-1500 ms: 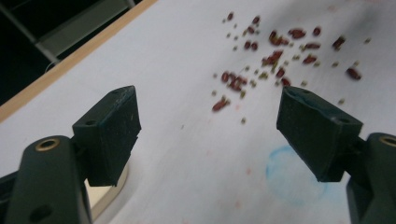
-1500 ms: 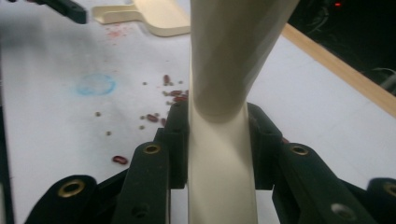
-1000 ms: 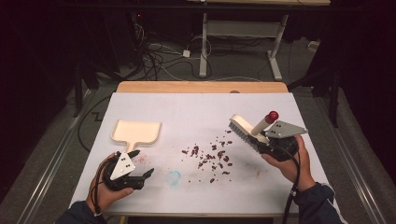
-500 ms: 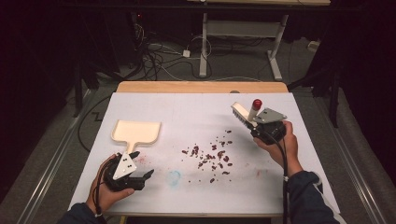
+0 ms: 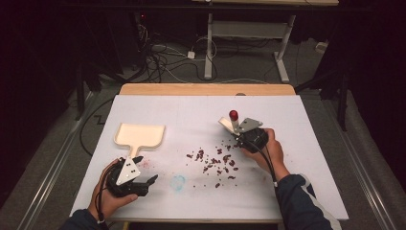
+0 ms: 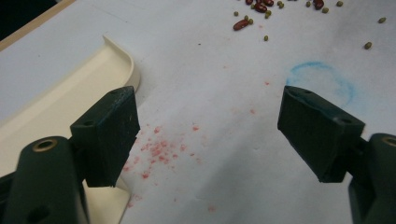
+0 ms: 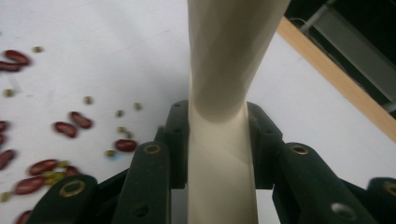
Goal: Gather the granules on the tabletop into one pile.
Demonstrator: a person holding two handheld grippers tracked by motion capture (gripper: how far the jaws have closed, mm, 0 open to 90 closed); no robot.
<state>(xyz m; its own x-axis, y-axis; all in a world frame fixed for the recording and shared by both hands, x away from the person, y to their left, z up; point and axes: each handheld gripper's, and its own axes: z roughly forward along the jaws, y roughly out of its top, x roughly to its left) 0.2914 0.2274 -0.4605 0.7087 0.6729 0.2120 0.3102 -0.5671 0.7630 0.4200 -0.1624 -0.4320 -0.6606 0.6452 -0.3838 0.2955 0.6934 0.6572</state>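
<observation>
A cream dustpan (image 5: 139,134) lies flat at the table's left, its handle toward me. My left gripper (image 5: 146,168) rests just right of that handle, open and holding nothing; in the left gripper view the pan (image 6: 56,93) lies beside the left jaw of the gripper (image 6: 210,130). Red beans and small green ones (image 5: 215,160) are scattered mid-table. My right gripper (image 5: 239,135) sits low at the right edge of the scatter, shut on a cream brush (image 5: 226,123) with a red knob. In the right gripper view the brush handle (image 7: 224,93) is clamped by the gripper (image 7: 219,140), with beans (image 7: 70,126) to its left.
White paper (image 5: 306,143) covers the table, with a wooden edge (image 5: 206,89) at the back. A blue ring mark (image 5: 178,181) and pink specks (image 6: 163,149) stain the paper near my left gripper. Beyond the table stand a desk frame (image 5: 282,57) and floor cables (image 5: 163,52).
My right gripper has carried the brush left and down, from above the table's right side to the right edge of the beans. The left gripper has barely shifted.
</observation>
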